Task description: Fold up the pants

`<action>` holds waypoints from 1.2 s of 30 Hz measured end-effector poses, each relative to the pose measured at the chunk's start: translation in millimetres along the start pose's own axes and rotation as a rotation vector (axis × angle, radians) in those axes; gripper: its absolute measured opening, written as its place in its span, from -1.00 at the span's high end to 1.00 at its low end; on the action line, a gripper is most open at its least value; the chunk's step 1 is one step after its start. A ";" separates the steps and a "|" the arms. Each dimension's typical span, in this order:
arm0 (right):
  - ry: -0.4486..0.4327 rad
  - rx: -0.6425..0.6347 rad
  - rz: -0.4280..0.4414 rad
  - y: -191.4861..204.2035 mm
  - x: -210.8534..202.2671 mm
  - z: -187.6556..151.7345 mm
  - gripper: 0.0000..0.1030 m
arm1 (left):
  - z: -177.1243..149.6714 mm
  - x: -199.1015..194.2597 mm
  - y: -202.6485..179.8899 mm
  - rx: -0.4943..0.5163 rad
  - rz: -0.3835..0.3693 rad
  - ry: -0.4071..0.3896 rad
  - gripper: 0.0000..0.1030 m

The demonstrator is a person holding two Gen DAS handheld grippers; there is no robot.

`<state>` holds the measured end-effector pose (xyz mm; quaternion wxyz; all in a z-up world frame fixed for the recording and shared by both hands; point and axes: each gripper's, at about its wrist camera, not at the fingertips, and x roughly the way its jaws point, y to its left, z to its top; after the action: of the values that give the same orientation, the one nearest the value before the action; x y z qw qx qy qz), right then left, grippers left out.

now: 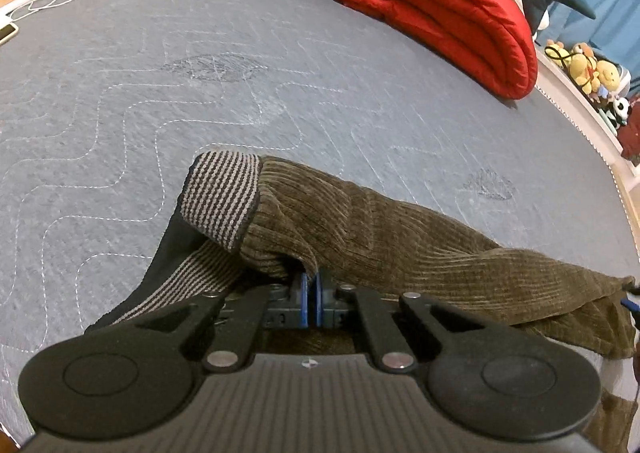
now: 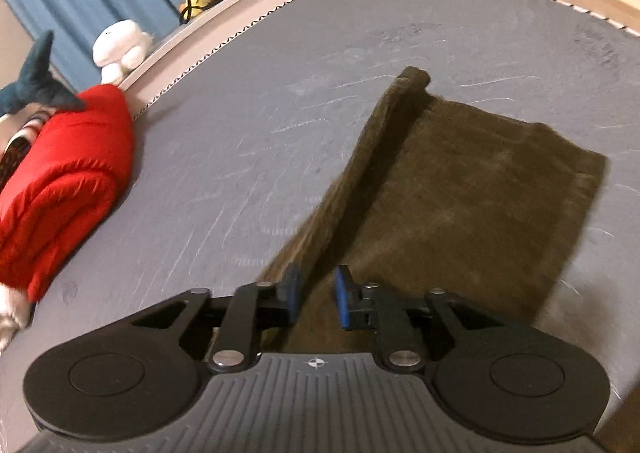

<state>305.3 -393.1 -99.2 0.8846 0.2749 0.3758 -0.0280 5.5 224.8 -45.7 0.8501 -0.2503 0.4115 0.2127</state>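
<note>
The pants [image 1: 360, 229] lie on the bed [image 1: 160, 93], and the left claw [image 1: 311, 295] is clenched on a fold of fabric beside the striped waistband [image 1: 224, 197]. The right claw [image 2: 316, 301] hangs released above the leg end [image 2: 460, 193], nothing between its pads, and the legs run straight ahead of it. Probably that leg end is the right claw's to take, being nearer.

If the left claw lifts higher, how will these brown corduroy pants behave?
Probably floppy: the pants already sag in folds from where the left claw pinches them. Likely fairly heavy for cloth, given the thick ribbed weave. The striped waistband has flipped over, so loose parts will likely trail and drag on the mattress.
</note>
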 end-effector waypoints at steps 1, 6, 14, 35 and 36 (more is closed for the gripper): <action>-0.008 -0.006 -0.009 0.6 8.1 4.1 0.35 | 0.1 0.5 -0.6 0.003 -0.003 0.002 0.92; 0.009 -0.016 -0.072 1.1 44.8 13.4 -0.02 | 0.6 5.7 -1.0 0.021 0.000 0.008 0.92; -0.071 -0.074 -0.033 4.5 18.7 17.4 0.79 | 1.9 -4.7 0.1 0.025 -0.014 -0.018 0.92; -0.271 -0.315 -0.062 -63.3 -293.8 -86.6 0.82 | -18.7 -72.7 47.3 0.079 -0.122 -0.107 0.95; -0.276 -0.300 -0.061 -73.0 -303.4 -91.9 0.82 | -20.7 -73.5 49.7 0.080 -0.125 -0.097 0.95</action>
<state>9.7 -456.0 21.2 0.9574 0.1221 0.2590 -0.0360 -76.9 239.9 -10.0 0.8901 -0.2305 0.3616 0.1546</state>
